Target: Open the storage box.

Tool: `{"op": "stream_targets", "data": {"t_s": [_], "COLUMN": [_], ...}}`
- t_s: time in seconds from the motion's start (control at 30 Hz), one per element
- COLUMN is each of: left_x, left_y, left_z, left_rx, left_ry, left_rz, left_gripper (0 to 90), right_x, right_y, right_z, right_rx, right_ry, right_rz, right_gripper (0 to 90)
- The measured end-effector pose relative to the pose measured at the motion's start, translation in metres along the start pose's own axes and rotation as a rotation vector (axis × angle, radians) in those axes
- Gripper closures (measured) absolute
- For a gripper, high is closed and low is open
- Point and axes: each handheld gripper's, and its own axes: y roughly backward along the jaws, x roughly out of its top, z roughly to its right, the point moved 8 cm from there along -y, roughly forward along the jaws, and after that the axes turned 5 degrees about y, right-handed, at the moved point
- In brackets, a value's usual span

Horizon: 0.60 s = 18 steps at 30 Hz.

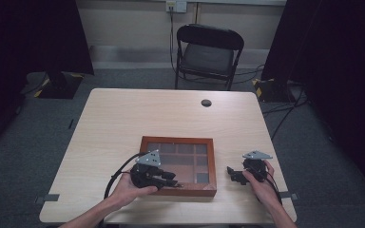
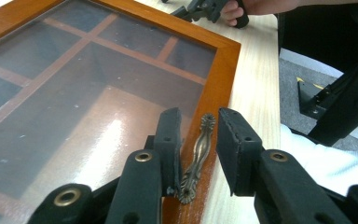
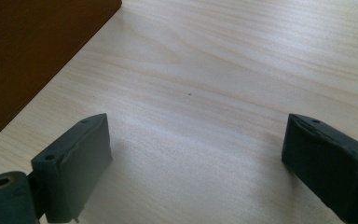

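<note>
Wooden display box (image 1: 145,140) near front edge of tabletop (image 1: 123,114), glass lid down; far half bare. Left gripper (image 2: 199,140) straddling brass handle (image 2: 196,156) on box's front rail, jaws narrowed, pads not quite touching. Right gripper (image 3: 196,158) wide open over bare wood right of box. Compartments dim, contents unreadable.

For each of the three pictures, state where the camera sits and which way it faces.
High view: above the person's side, looking forward and down at the table; both forearms show.
Left gripper view: on the left gripper, facing the wooden box and its brass handle.
Right gripper view: on the right gripper, facing bare tabletop.
All share the box.
</note>
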Motion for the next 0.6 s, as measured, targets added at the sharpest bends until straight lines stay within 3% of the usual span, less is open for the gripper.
{"op": "stream_targets", "data": {"t_s": [0.27, 0.4, 0.6], "left_x": [-0.005, -0.006, -0.007], "left_y": [-0.009, -0.011, -0.012], "left_z": [0.002, 0.004, 0.005], "left_rx": [0.016, 0.035, 0.044], "left_ry": [-0.030, -0.055, -0.059], "left_rz": [-0.036, -0.027, -0.020], "left_gripper": [76.0, 79.6, 80.1], "right_x": [0.000, 0.000, 0.000], "right_y": [0.000, 0.000, 0.000], "right_z": [0.000, 0.000, 0.000], "right_rx": [0.001, 0.000, 0.001], "right_ry": [0.000, 0.000, 0.000], "right_rz": [0.000, 0.000, 0.000], "right_gripper": [7.4, 7.3, 7.3]}}
